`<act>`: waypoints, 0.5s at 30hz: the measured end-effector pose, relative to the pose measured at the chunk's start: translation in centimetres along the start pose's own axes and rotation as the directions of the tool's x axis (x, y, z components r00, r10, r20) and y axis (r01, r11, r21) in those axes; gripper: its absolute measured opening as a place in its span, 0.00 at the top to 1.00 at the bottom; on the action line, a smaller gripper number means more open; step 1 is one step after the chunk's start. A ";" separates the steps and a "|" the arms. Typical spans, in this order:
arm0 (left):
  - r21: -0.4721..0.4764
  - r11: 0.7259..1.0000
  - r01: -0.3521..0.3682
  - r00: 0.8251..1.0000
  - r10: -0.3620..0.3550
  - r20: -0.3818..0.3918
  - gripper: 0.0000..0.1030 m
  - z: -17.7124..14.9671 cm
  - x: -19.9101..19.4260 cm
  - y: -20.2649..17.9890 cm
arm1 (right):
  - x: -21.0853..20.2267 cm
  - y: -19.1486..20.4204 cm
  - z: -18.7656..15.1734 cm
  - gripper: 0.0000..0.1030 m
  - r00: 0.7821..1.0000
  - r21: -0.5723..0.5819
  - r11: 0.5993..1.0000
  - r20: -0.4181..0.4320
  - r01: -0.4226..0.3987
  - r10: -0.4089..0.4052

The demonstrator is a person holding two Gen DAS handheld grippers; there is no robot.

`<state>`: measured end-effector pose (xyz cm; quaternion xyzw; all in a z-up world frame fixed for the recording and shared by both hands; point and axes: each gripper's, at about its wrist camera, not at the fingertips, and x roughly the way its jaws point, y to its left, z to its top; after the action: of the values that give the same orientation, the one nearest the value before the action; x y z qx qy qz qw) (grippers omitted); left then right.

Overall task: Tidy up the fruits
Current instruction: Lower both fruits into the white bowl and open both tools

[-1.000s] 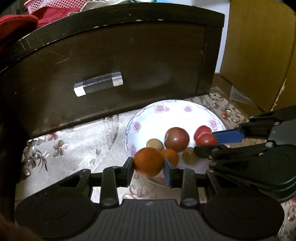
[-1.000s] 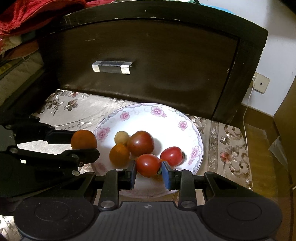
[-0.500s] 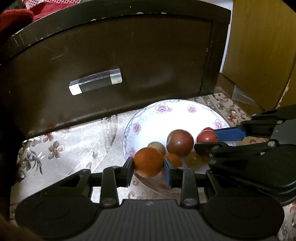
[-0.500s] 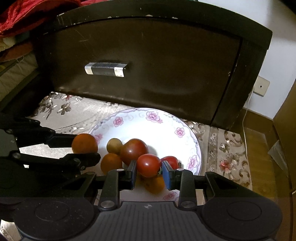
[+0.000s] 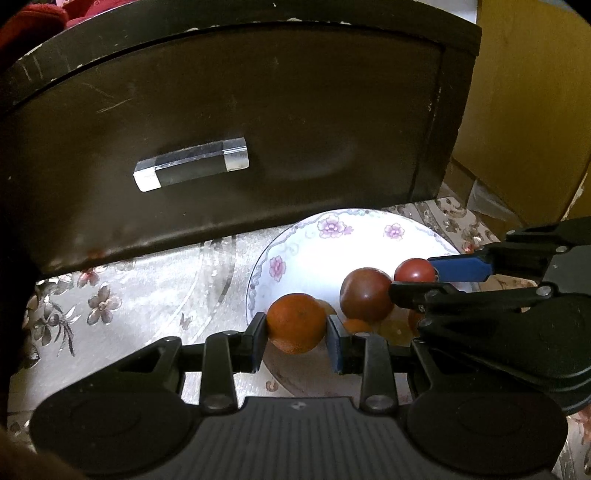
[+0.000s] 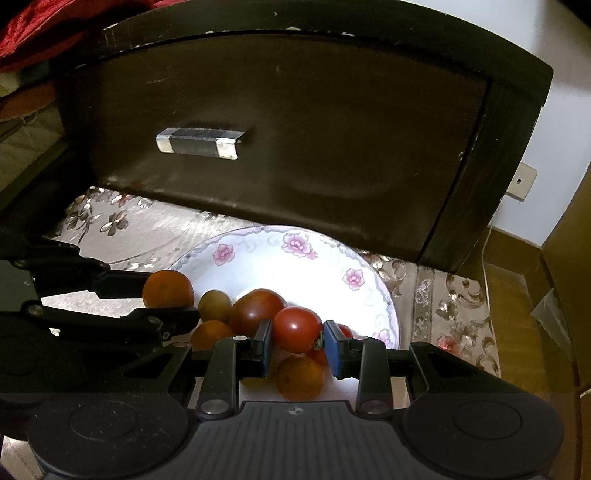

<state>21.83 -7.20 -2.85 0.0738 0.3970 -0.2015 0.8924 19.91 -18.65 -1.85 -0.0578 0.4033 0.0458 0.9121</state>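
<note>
Fruit status: left gripper (image 5: 296, 332) pinches an orange (image 5: 296, 322) between its fingers, over the near-left rim of the flowered plate (image 5: 306, 254). Whether the orange clears the rim, can't tell. Right gripper (image 6: 298, 338) pinches a red tomato (image 6: 297, 329) over the near part of the same plate.

On the plate, right wrist view: big dark-red tomato (image 6: 258, 312) near centre, small brownish fruit (image 6: 215, 305) just left of it, small orange fruit (image 6: 211, 334) near-left, another orange fruit (image 6: 300, 376) right below the held tomato. One more red tomato (image 6: 345, 329) peeks out behind the right finger, mostly hidden. Far half of the plate is bare white.

Both grippers sit side by side: right one comes into the left wrist view from the right with its tomato (image 5: 415, 270) touching or just beside the dark-red tomato (image 5: 365, 294).

Plate rests on a silver flowered cloth (image 5: 122, 295), just in front of a dark wooden drawer front (image 6: 295, 147) with a clear bar handle (image 6: 201, 143). Red fabric (image 6: 48, 33) far left above the drawer. Yellow-brown board (image 5: 524, 110) far right.
</note>
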 end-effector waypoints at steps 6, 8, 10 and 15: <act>0.000 1.000 -0.005 1.000 0.005 -0.002 0.63 0.3 0.5 0.0 | 0.2 -0.3 0.3 0.71 1.000 0.003 1.000 0.013 0.011 -0.011; -0.001 1.000 -0.004 1.000 0.004 -0.004 0.63 0.4 0.7 0.0 | 0.3 -0.3 0.4 0.71 1.000 0.002 1.000 0.018 0.015 -0.015; 0.005 1.000 0.000 1.000 0.000 -0.010 0.63 0.5 1.0 0.0 | 0.4 -0.4 0.5 0.71 1.000 0.004 1.000 0.024 0.019 -0.019; 0.004 1.000 0.001 1.000 -0.001 -0.011 0.62 0.6 1.3 -0.1 | 0.7 -1.0 0.7 0.71 0.999 0.011 1.000 0.030 0.024 -0.025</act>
<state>23.00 -7.82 -3.44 0.0764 0.4016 -0.2021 0.8900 21.03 -19.48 -1.80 -0.0571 0.3890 0.0334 0.9189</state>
